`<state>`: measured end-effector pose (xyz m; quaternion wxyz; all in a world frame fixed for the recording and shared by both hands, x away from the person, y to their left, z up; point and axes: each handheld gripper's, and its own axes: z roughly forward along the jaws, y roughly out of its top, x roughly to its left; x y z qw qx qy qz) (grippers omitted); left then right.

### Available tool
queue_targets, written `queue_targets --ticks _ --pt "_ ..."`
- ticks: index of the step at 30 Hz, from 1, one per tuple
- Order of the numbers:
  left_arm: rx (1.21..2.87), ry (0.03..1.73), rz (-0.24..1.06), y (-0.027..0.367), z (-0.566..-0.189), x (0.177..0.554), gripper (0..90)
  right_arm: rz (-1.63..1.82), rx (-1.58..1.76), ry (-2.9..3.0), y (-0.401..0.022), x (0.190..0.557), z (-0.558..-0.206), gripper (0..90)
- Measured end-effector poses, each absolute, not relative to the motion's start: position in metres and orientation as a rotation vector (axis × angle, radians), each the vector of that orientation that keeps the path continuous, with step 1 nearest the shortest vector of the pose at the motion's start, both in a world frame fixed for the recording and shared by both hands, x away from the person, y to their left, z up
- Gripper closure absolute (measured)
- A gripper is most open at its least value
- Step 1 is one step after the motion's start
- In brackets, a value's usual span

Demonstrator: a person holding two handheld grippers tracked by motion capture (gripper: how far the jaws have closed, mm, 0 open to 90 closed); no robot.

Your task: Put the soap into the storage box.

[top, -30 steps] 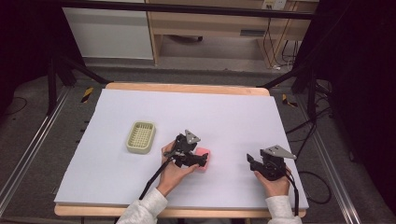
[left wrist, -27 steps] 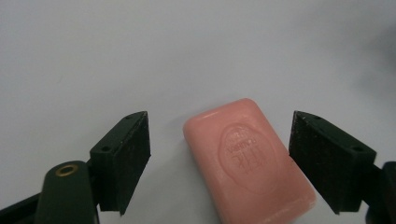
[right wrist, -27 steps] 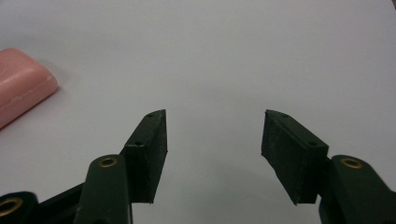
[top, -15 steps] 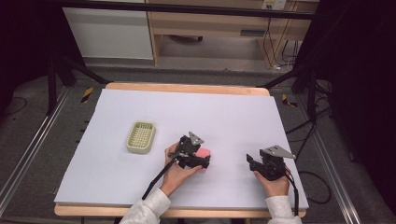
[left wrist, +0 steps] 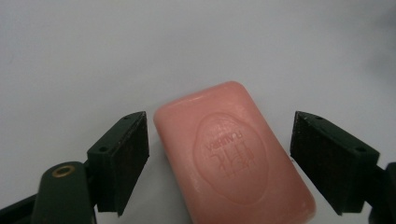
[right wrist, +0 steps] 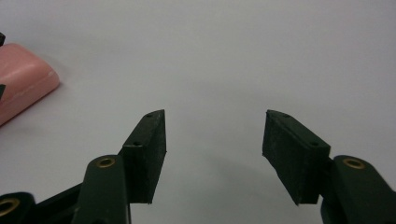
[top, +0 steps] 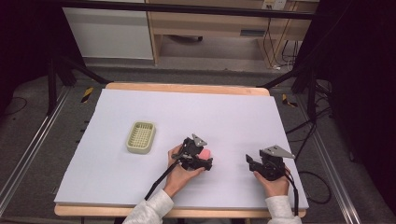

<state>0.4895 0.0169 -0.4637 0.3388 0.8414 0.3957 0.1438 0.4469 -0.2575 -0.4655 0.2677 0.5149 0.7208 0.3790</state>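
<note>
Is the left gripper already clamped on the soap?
No, the soap lies between the left gripper's jaws, with gaps showing on both sides.

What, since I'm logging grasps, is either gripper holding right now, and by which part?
Nothing yet: the left gripper straddles the pink rectangular soap bar, gaps on both sides; the right gripper is empty.

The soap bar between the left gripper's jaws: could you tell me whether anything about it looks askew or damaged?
Nothing looks damaged. The pink soap bar lies flat on the white table, slanted between the open jaws of the left gripper, with gaps on both sides.
</note>
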Motion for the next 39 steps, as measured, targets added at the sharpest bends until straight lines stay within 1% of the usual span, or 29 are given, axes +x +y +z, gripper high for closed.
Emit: queue_targets --ticks 4,18,24,25,29,34,37,39 --pt "2.2 1.035 0.386 0.015 -0.465 0.488 22.3 1.024 1.39 1.946 -0.257 0.447 -0.466 40.0" --pt "2.195 1.033 0.326 0.023 -0.462 0.487 35.2 1.029 1.387 1.95 -0.257 0.447 -0.466 41.4" --pt "2.205 1.035 0.323 0.022 -0.46 0.488 34.9 1.03 1.389 1.95 -0.257 0.447 -0.466 41.4" --pt "2.21 1.031 0.334 0.021 -0.46 0.489 32.1 1.028 1.385 1.951 -0.258 0.447 -0.466 41.3" --pt "2.249 1.036 0.331 0.018 -0.46 0.493 28.4 1.029 1.386 1.953 -0.258 0.447 -0.466 41.2" --pt "2.274 1.042 0.302 0.017 -0.464 0.497 28.5 1.033 1.391 1.955 -0.258 0.447 -0.466 41.2" --pt "2.285 1.035 0.277 0.016 -0.465 0.499 32.5 1.042 1.403 1.958 -0.258 0.447 -0.465 41.3" --pt "2.291 1.037 0.287 0.015 -0.465 0.498 33.1 1.038 1.397 1.955 -0.258 0.447 -0.466 41.4"
